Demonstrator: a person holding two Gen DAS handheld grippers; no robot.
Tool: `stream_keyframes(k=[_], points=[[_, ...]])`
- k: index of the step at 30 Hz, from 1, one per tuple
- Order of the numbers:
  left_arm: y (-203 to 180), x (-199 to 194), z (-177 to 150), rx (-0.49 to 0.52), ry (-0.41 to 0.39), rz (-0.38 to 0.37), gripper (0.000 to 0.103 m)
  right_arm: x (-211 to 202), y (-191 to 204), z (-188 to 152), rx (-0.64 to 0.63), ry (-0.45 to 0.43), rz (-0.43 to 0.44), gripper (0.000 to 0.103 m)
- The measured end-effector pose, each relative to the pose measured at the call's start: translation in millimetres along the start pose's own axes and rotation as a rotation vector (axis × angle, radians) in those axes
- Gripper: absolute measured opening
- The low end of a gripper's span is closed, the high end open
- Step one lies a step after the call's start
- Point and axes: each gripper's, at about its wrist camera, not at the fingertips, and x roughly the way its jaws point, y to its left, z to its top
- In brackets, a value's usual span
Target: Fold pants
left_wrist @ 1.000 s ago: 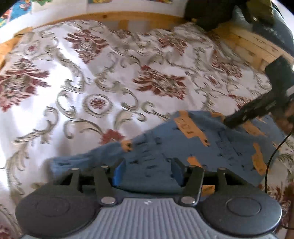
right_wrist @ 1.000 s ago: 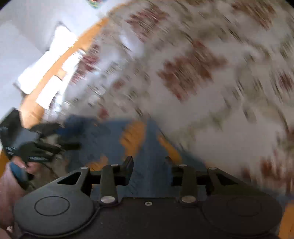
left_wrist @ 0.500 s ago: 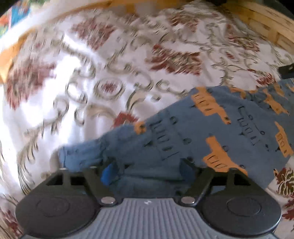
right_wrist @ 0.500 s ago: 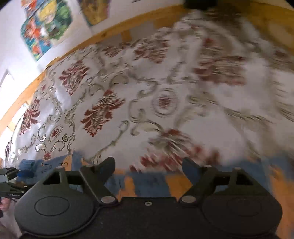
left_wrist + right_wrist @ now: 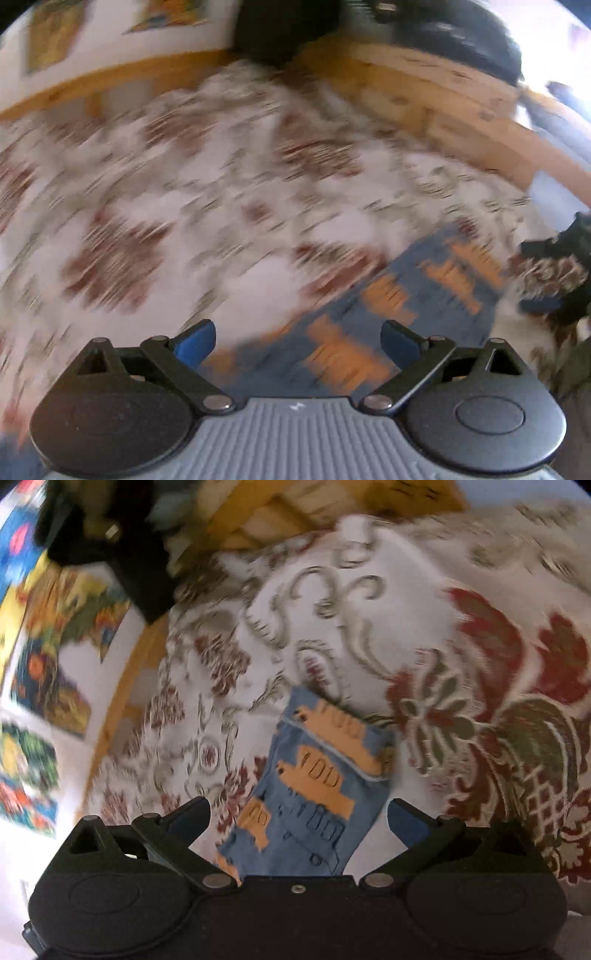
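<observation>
The blue cotton pants with orange truck prints [image 5: 314,797] lie on the white floral bedspread [image 5: 406,602]. Both the left gripper [image 5: 297,341] and the right gripper [image 5: 299,818] have their fingers spread apart, empty, above the fabric.

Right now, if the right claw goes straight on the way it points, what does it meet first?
Most likely the blue pants, which lie between its open fingers and stretch ahead. Beyond them is the patterned bedspread. How far below the right claw the cloth lies is unclear.
</observation>
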Motion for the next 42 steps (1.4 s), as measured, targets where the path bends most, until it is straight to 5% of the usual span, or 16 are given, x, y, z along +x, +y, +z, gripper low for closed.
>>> stream_keyframes(k=[5, 9, 18, 21, 23, 25, 34, 42], points=[[-61, 66, 62, 0.215, 0.042, -0.128, 0.099, 6, -33, 17, 0.191, -0.059, 0.107, 0.102], [-88, 118, 88, 0.273, 0.141, -0.176, 0.097, 11, -44, 24, 0.254, -0.087, 0.123, 0.097], [-106, 182, 70, 0.339, 0.251, -0.129, 0.096, 27, -21, 1, 0.112, -0.191, -0.077, 0.088], [-106, 184, 65, 0.325, 0.224, -0.106, 0.097, 35, -19, -1, 0.13, -0.217, -0.112, 0.076], [-107, 184, 63, 0.321, 0.216, -0.093, 0.097, 38, -23, -1, 0.134, -0.216, -0.144, 0.042], [-107, 183, 66, 0.309, 0.217, -0.078, 0.097, 39, -32, 0, 0.168, -0.209, -0.159, 0.026], [-85, 136, 80, 0.185, 0.206, -0.06, 0.096, 33, -22, -4, 0.094, -0.22, -0.143, 0.014], [-39, 73, 81, -0.071, 0.127, -0.384, 0.096, 32, 41, -31, -0.354, -0.275, -0.157, 0.013]])
